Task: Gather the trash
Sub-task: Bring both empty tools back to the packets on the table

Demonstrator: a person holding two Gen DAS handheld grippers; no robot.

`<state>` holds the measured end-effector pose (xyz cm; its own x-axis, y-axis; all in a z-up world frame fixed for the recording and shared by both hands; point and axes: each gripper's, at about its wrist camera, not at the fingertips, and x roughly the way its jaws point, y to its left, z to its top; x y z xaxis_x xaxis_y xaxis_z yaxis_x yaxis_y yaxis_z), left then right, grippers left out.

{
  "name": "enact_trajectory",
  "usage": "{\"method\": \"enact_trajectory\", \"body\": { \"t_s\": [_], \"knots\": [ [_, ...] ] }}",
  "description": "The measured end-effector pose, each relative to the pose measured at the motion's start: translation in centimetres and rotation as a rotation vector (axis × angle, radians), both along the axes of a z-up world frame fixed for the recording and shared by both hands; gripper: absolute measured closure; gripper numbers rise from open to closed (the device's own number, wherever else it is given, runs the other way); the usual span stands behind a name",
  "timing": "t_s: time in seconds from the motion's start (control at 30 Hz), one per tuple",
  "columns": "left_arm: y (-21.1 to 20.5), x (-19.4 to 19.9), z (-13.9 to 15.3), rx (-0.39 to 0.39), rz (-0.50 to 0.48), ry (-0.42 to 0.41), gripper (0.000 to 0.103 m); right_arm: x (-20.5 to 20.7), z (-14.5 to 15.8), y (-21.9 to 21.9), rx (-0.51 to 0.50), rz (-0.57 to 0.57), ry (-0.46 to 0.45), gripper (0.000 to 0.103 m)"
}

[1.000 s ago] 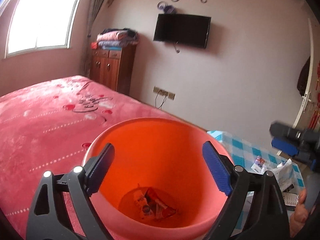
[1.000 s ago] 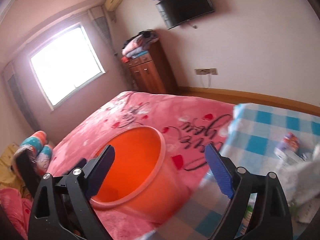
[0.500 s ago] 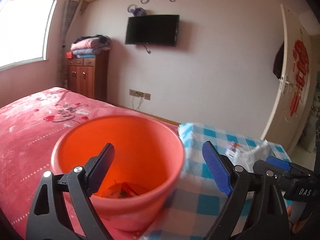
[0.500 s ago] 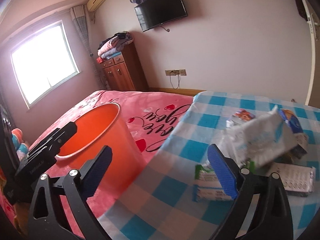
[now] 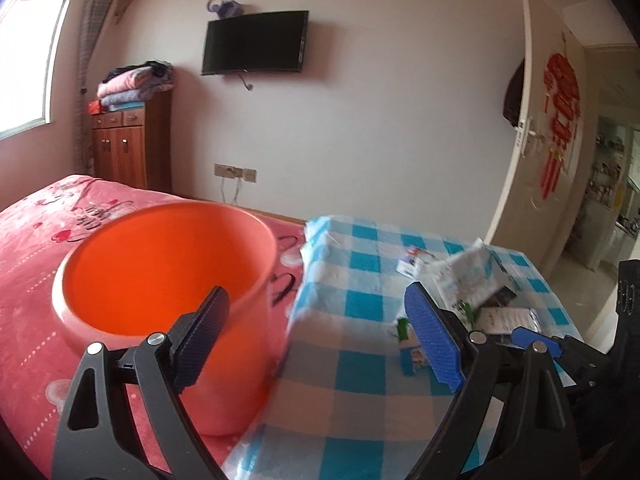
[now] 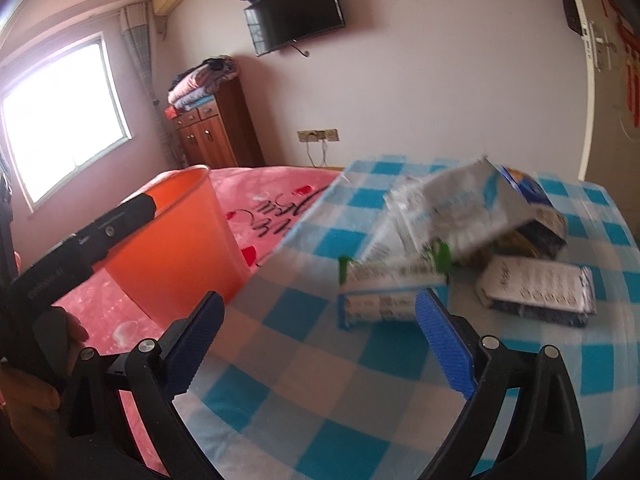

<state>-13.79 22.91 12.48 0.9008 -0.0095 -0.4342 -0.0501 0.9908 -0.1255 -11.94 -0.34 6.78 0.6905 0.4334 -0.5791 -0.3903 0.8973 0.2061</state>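
Note:
An orange bucket (image 5: 160,272) stands on the pink bedspread (image 5: 36,240), left of a blue-and-white checked cloth (image 5: 352,380). On that cloth lies a trash pile: a crumpled white bag (image 6: 448,208), a small green-and-white carton (image 6: 392,292) and a flat printed packet (image 6: 536,288). My right gripper (image 6: 320,344) hovers open over the cloth, just short of the carton. My left gripper (image 5: 318,340) is open and holds nothing, its left finger in front of the bucket. The bucket's inside bottom is hidden.
A wooden cabinet (image 5: 128,144) with folded blankets stands by the far wall under a wall television (image 5: 256,42). A white door (image 5: 532,132) stands open at the right. A hand (image 6: 28,396) grips the left gripper's handle at the left edge.
Both views swung right, from the bucket toward the checked cloth. The bucket slid to the left of the left gripper. The trash pile came closer to the right gripper. Both jaws stayed as wide.

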Motion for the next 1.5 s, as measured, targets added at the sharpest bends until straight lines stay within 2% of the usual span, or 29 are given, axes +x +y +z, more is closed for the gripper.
{"method": "enact_trajectory", "body": {
  "t_s": [0.47,0.97,1.13,1.27,1.4,1.47,1.5],
  "knots": [
    [-3.8,0.0,-2.2,0.036,-0.140,0.064,0.013,-1.7,-1.8,-4.5,-0.025,-0.096,0.033,0.008],
    [-9.9,2.6,-4.9,0.102,-0.266,0.178,0.013,-0.9,-3.1,-12.4,-0.016,-0.217,0.069,0.008],
    [-11.5,3.8,-5.9,0.097,-0.314,0.221,0.013,0.1,-3.5,-15.1,-0.019,-0.256,0.083,0.008],
    [-12.3,4.9,-6.3,0.065,-0.340,0.253,0.013,1.0,-3.5,-16.8,-0.057,-0.278,0.085,0.008],
    [-13.4,6.7,-5.0,0.098,-0.375,0.218,0.013,1.9,-3.7,-17.9,-0.102,-0.268,0.094,0.008],
    [-14.4,7.9,-4.4,0.159,-0.429,0.210,0.013,2.4,-3.8,-18.1,-0.122,-0.257,0.097,0.008],
    [-15.1,8.5,-4.1,0.213,-0.439,0.194,0.013,2.7,-3.9,-18.4,-0.125,-0.250,0.105,0.008]
  ]
}}
